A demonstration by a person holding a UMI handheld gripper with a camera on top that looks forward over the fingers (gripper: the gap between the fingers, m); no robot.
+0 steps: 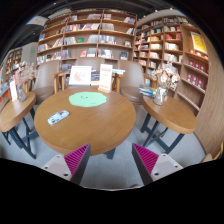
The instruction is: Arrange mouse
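Observation:
A round wooden table (pixel 95 128) stands ahead of my gripper (pixel 111 160). On it lies a round green mouse mat (pixel 87 99) toward the far side, and a small white mouse (pixel 58 117) lies near the table's left edge. My gripper is open and empty, its two pink-padded fingers (pixel 76 160) spread wide, well short of the table's near edge and above the floor. Nothing stands between the fingers.
Upright cards or books (pixel 82 75) stand at the table's far edge. A second wooden table (pixel 170 112) with small items is at the right, another (pixel 14 108) at the left. Bookshelves (pixel 100 40) line the back and right walls. Grey floor lies under the fingers.

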